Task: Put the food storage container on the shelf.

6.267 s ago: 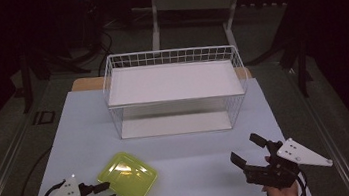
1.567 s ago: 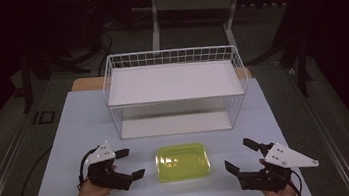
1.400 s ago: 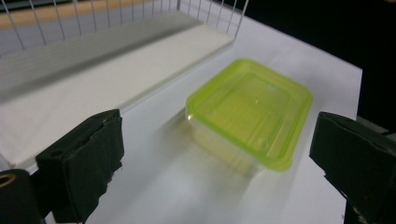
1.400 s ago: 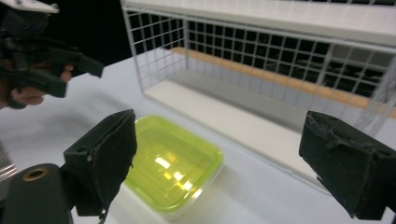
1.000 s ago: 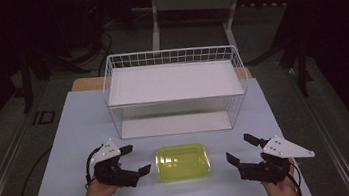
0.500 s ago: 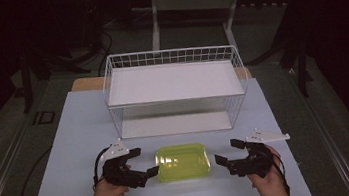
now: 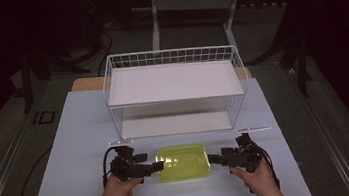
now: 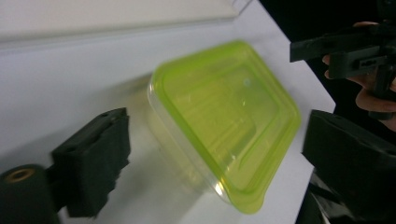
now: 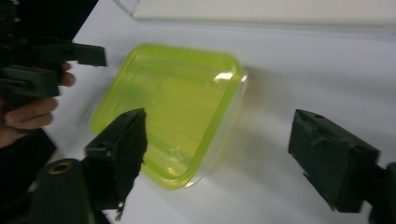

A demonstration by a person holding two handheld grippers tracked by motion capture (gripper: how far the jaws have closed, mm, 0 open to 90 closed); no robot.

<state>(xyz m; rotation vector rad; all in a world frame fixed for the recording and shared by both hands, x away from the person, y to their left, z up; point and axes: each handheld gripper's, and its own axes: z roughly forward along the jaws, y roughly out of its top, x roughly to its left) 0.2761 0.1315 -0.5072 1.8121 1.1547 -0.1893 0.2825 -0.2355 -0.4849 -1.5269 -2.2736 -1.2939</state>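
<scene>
Here we have a clear plastic container with a lime-green lid [image 7: 182, 161] lying flat on the white tabletop [image 7: 67, 141], just in front of the wire rack [image 7: 174, 93]. Our left claw [image 7: 157, 166] and right claw [image 7: 212, 159] flank its short ends, jaws apart and just closing a little, nothing pinched yet. It looks light, thin-walled and slick, so we judge the stiffer lid rim at each end the safest hold.

L tool [image 7: 157, 166] & R tool [image 7: 213, 158] low, tips facing inward, jaws apart, just been closing.
</scene>
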